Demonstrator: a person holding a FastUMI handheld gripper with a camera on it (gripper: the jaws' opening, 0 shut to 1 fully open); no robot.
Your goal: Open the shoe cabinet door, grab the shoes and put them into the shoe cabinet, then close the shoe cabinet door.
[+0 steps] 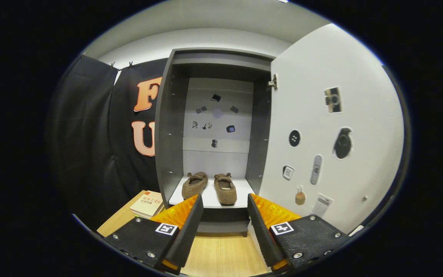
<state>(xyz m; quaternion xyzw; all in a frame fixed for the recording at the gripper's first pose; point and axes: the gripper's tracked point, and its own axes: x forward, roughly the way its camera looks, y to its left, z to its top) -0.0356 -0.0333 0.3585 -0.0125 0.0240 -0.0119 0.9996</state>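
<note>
Your gripper (pixel 224 215) is wide and empty; swinging the white cabinet door (pixel 333 146) shut could clip the brown fuzzy slippers (pixel 210 187) near the shelf's front edge.

shoes (pixel 210 187): brown fuzzy pair, side by side | shoe cabinet (pixel 167 127) shelf | door (pixel 333 146) open
</note>
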